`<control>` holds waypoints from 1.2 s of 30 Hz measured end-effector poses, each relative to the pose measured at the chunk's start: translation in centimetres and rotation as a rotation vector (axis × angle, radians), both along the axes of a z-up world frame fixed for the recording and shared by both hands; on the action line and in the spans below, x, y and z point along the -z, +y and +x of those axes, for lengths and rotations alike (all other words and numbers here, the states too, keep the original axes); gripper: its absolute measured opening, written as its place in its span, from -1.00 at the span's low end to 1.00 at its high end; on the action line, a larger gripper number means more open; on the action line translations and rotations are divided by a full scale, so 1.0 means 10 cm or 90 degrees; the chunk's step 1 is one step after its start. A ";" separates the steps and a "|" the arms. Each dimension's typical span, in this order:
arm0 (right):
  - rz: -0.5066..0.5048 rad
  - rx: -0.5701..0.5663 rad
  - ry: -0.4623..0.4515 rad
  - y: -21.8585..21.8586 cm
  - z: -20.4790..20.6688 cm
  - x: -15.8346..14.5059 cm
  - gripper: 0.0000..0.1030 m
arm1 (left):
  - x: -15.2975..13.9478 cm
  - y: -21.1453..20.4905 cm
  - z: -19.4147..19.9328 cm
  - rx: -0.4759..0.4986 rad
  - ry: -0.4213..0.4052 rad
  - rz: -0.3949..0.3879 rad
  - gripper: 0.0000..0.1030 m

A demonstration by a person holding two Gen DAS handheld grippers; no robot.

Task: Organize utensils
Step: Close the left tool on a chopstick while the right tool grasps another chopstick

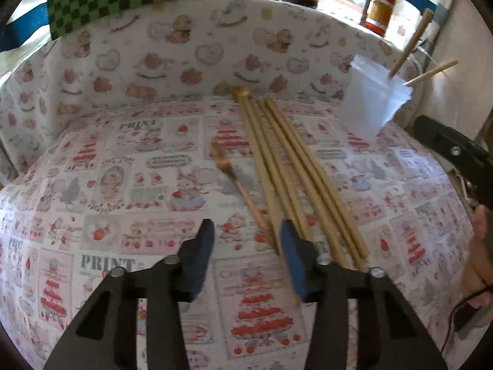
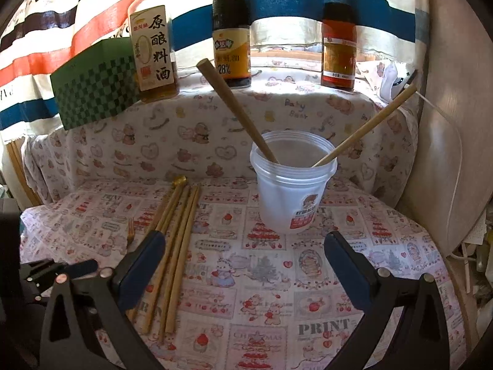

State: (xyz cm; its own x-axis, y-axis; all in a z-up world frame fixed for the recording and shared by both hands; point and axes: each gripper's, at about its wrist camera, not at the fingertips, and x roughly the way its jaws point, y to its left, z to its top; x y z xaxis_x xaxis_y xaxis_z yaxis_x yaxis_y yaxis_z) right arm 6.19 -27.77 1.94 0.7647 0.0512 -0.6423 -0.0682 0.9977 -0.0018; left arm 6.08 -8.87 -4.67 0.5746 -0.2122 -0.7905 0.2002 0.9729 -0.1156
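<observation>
Several wooden chopsticks (image 1: 295,169) lie in a bundle on the printed tablecloth, with a gold-headed utensil (image 1: 242,92) at their far end. A gold fork (image 1: 234,178) lies just left of them. My left gripper (image 1: 248,259) is low over the near ends; the fork's handle and one chopstick run between its blue pads, close to the right pad (image 1: 292,262), and the left pad touches nothing. My right gripper (image 2: 245,268) stands wide open and empty in front of a clear plastic cup (image 2: 289,191), which holds two chopsticks (image 2: 237,108). The bundle (image 2: 178,246) lies to the left of the right gripper.
Three sauce bottles (image 2: 231,30) and a green checked box (image 2: 95,89) stand on the ledge behind the table. A fabric-covered backboard (image 2: 185,135) rises at the table's far edge. A pale wall (image 2: 446,123) closes the right side. A hand (image 1: 480,225) holds the right gripper.
</observation>
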 end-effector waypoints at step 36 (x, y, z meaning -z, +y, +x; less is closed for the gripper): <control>0.085 -0.138 0.263 0.38 0.10 0.61 -0.67 | -0.63 0.41 -0.33 -0.056 -0.225 -0.084 -0.88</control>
